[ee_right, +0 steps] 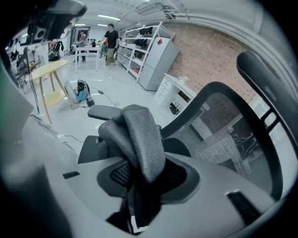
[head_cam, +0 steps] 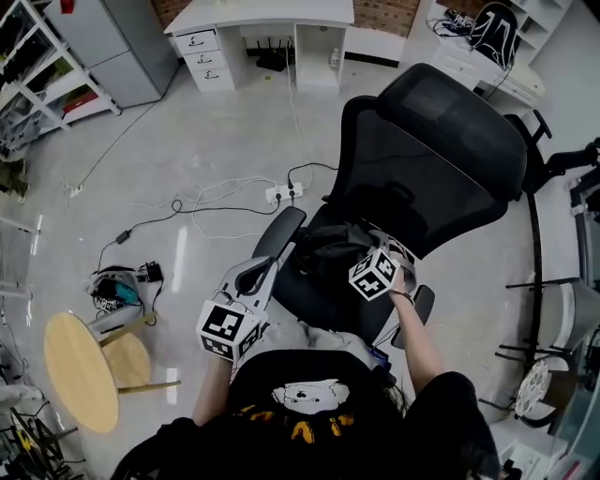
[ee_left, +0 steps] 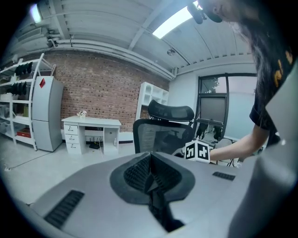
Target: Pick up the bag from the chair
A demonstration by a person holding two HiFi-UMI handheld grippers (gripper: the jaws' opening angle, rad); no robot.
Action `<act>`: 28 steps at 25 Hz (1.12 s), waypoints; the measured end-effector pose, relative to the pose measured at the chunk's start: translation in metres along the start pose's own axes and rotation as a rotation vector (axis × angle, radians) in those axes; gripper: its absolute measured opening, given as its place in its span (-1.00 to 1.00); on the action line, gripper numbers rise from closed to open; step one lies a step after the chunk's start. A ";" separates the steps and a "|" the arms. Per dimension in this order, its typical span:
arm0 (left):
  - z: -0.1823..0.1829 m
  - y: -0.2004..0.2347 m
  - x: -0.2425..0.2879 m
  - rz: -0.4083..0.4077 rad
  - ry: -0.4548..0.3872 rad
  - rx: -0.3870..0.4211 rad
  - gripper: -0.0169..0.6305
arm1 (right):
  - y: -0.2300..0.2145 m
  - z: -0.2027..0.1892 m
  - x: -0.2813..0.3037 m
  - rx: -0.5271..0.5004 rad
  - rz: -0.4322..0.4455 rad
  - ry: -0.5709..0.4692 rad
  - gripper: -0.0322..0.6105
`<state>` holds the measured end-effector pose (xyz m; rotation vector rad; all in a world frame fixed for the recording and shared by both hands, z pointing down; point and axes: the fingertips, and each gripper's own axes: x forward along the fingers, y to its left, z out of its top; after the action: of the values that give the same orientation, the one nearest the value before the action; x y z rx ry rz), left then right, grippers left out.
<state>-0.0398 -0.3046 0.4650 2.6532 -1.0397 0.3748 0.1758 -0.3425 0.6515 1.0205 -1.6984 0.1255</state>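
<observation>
A black mesh office chair (head_cam: 450, 141) stands in front of me, and a dark bag (head_cam: 328, 251) lies on its seat. My right gripper (head_cam: 359, 255) reaches down over the seat. In the right gripper view the right gripper (ee_right: 142, 175) is shut on a grey woven strap of the bag (ee_right: 139, 132), which rises in a fold out of the jaws. My left gripper (head_cam: 258, 274) hovers near the chair's left armrest (head_cam: 284, 230). In the left gripper view its pads (ee_left: 150, 169) meet with nothing between them, and the chair (ee_left: 160, 135) is ahead.
A round wooden side table (head_cam: 80, 370) stands at the lower left. A power strip with loose cables (head_cam: 286, 194) lies on the floor beyond the chair. A white desk (head_cam: 262, 19) is at the back, shelving at the far left, and racks (head_cam: 562, 281) on the right.
</observation>
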 end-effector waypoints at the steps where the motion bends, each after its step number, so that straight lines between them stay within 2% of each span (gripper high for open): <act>1: 0.001 -0.002 -0.001 -0.011 -0.002 0.002 -0.92 | 0.002 0.000 -0.007 0.032 -0.004 -0.005 -0.49; 10: -0.001 -0.011 -0.003 -0.102 -0.017 0.024 -0.92 | 0.012 -0.004 -0.068 0.397 -0.040 -0.058 -0.61; 14: -0.003 -0.015 -0.002 -0.136 -0.018 0.020 -0.92 | 0.013 0.002 -0.095 0.528 -0.054 -0.103 -0.65; 20: -0.008 -0.030 0.007 -0.177 -0.012 0.019 -0.92 | 0.020 0.000 -0.129 0.612 -0.061 -0.137 -0.68; 28: -0.007 -0.065 0.004 -0.212 -0.018 0.044 -0.92 | 0.037 -0.012 -0.178 0.633 -0.064 -0.177 -0.68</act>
<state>0.0073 -0.2589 0.4636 2.7763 -0.7529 0.3326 0.1650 -0.2129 0.5232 1.5860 -1.8253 0.5721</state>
